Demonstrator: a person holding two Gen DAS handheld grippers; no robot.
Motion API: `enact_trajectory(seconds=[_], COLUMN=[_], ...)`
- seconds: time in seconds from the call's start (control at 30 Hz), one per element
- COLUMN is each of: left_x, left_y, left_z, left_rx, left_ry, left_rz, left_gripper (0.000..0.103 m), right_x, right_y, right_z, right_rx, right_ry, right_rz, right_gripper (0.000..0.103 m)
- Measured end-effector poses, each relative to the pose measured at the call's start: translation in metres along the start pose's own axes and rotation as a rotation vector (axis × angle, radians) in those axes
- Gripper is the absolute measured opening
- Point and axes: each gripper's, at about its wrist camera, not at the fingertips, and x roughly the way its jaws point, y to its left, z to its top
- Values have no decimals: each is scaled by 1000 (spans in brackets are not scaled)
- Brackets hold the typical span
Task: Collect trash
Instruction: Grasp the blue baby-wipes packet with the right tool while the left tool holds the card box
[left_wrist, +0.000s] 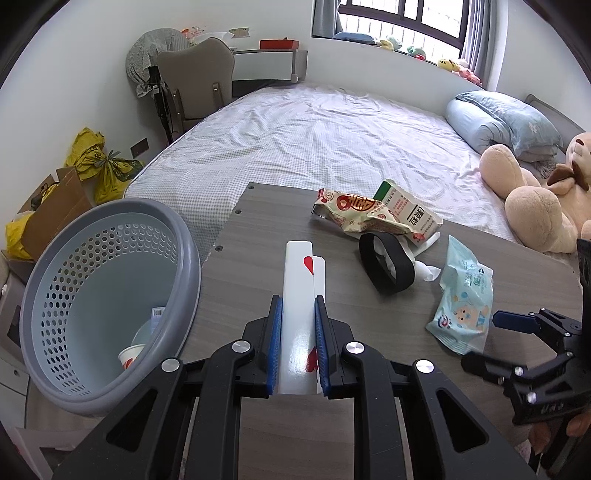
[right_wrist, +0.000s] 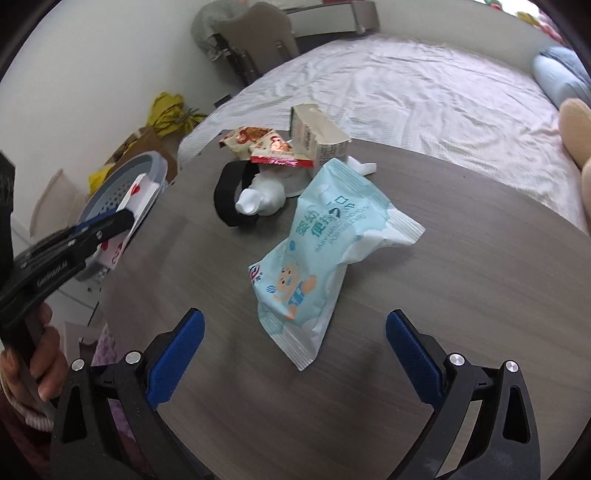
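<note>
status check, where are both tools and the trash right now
Left tool shut on white carton, beside bin. Right tool open over wipes pack. Wrapper, black band on table; nothing blocking.

White carton (left_wrist: 301, 295) with red hearts; grey perforated basket (left_wrist: 110, 295), pale blue inside; light-blue wipes pack (right_wrist: 325, 240) printed with a cartoon baby; black band (left_wrist: 386, 266); grey wood-grain tabletop (right_wrist: 443, 277); white checked bedsheet (left_wrist: 314, 136).
</note>
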Motion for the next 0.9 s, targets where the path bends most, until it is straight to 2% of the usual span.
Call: enact_trajectory(seconds=[0.13,0.37,0.6,0.9], left_x=[-3,-7,-13,-20], left_y=[0,7,16,22], left_z=[-2,-4,-7,-10], left_rx=[7,4,-2,-13], left_ry=[-11,-23,-33,-42], left_rz=[2,22,32,32], left_gripper=[17,17,17,17], right_x=[-2,-2,8,18], right_y=[-1,19,23,24], right_z=[1,6,11,14], right_rx=[130,206,230,229], right_ry=[-48,-139,-150,-129], right_rz=[-75,-210,-315,-383], right_gripper=[97,97,95,80])
